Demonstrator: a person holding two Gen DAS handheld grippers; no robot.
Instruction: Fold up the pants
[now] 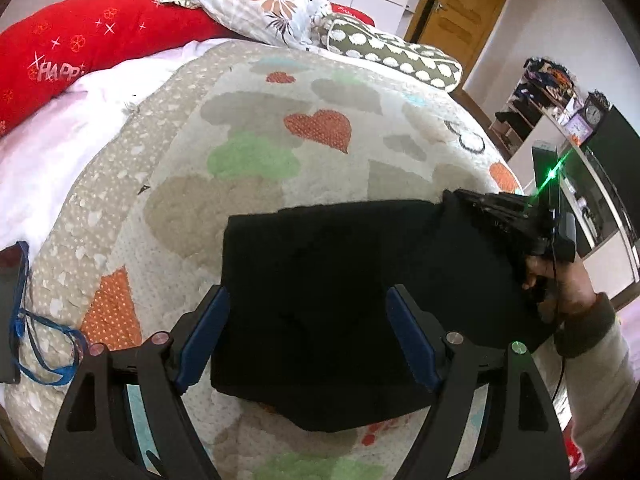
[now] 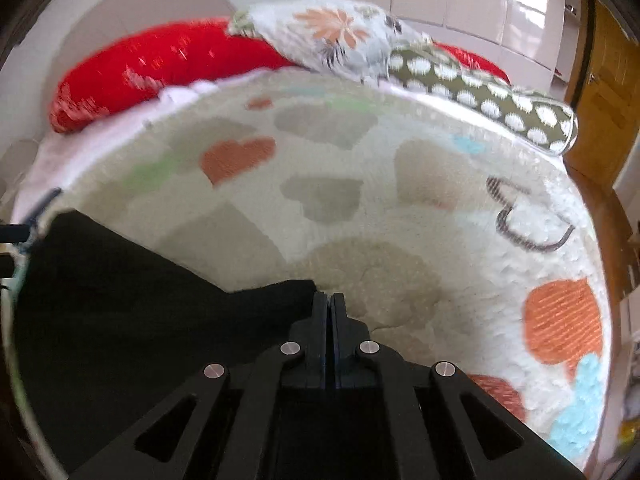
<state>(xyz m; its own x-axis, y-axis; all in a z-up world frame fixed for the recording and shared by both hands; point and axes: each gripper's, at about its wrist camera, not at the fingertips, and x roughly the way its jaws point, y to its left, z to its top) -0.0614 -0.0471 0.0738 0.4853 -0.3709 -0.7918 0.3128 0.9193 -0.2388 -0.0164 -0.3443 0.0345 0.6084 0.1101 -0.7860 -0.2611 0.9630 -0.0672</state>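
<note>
1. Left wrist view: the black pants (image 1: 340, 300) lay folded into a thick, roughly rectangular stack on the heart-patterned blanket (image 1: 256, 120) that covered the bed.
2. The left gripper (image 1: 308, 332) hovered over the near part of the stack with its jaws spread wide. Its blue pads (image 1: 204, 340) stood one at each side of the cloth, and neither pressed on it.
3. At the far right corner of the stack sat the right gripper (image 1: 460, 200), held in a person's hand (image 1: 560, 280) with a sleeve (image 1: 592, 360) behind it. Its tip met the corner of the pants.
4. A red pillow (image 1: 80, 48), a floral pillow (image 1: 260, 4) and a spotted bolster (image 1: 392, 52) lay along the far edge of the bed. A dark flat object with a blue cord (image 1: 44, 344) lay at the left edge, and a wooden door (image 1: 456, 8) stood beyond.
5. Right wrist view: the picture was blurred. The right gripper (image 2: 329, 300) had its fingers (image 2: 320, 320) pressed together with no visible gap.
6. The pants (image 2: 132, 312) filled the lower left, and a corner of them reached the left side of the closed tips; whether any cloth was pinched between the fingers could not be told.
7. The blanket (image 2: 400, 184) spread ahead, with the red pillow (image 2: 160, 60), floral pillow (image 2: 332, 32) and spotted bolster (image 2: 480, 92) behind it.
</note>
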